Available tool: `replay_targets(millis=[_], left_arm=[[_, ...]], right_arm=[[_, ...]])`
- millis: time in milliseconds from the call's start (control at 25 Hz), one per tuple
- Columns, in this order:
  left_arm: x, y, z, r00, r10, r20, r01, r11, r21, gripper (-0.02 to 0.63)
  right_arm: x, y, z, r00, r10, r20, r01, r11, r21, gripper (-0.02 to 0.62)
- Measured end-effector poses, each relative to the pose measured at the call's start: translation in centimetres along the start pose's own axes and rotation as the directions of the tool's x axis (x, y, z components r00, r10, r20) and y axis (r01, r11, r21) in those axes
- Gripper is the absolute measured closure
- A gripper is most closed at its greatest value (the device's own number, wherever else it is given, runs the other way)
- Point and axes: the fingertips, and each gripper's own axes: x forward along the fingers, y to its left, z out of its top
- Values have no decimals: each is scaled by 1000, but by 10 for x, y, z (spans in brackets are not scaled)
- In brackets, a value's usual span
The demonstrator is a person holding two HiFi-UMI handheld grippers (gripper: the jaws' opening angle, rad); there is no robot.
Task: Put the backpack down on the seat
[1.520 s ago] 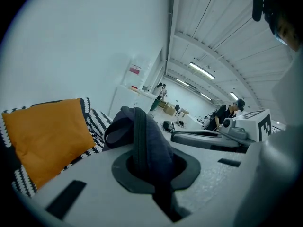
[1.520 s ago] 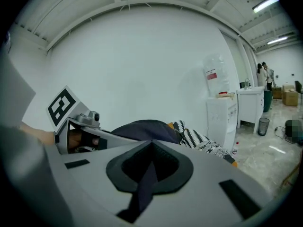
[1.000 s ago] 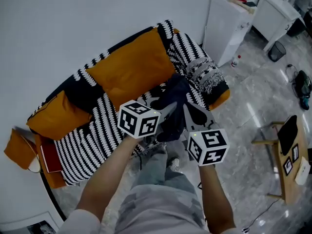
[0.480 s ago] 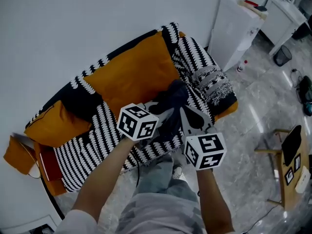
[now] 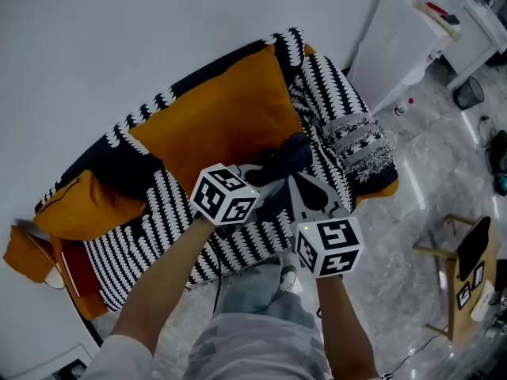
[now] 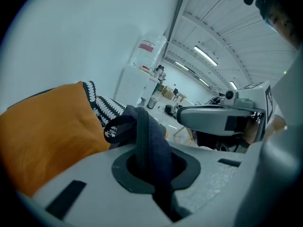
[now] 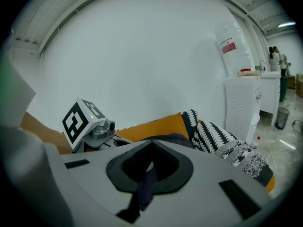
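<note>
With left tongs (image 6: 154, 167) and right tongs (image 7: 147, 174) both clamped on the dark backpack (image 5: 287, 158), lower it level onto the striped seat (image 5: 170, 204) at mid-frame before releasing.

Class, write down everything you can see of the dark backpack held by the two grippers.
The backpack is dark navy soft cloth, crumpled and limp, with a looped strap showing. The left gripper is shut on a fold of it, the right gripper on a thin strip. It hangs between them over the striped sofa seat, by the orange cushion; whether it touches the seat cannot be told.
</note>
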Motion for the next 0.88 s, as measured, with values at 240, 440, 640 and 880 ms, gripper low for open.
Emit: replay_targets(millis=[240, 440, 640, 880], left_arm=[[9, 27, -2, 998, -46, -42, 47, 999, 15, 586], [10, 49, 1, 997, -54, -59, 56, 998, 30, 586], [7, 74, 4, 998, -36, -58, 37, 999, 15, 586], [1, 107, 2, 998, -4, -68, 4, 1000, -8, 586]], right_arm=[[33, -3, 1, 999, 13, -36, -13, 1000, -8, 594], [54, -5, -2, 998, 19, -62, -20, 1000, -4, 594], [71, -4, -2, 996, 35, -81, -35, 999, -2, 594], [92, 3, -5, 991, 67, -118, -70, 997, -25, 594]])
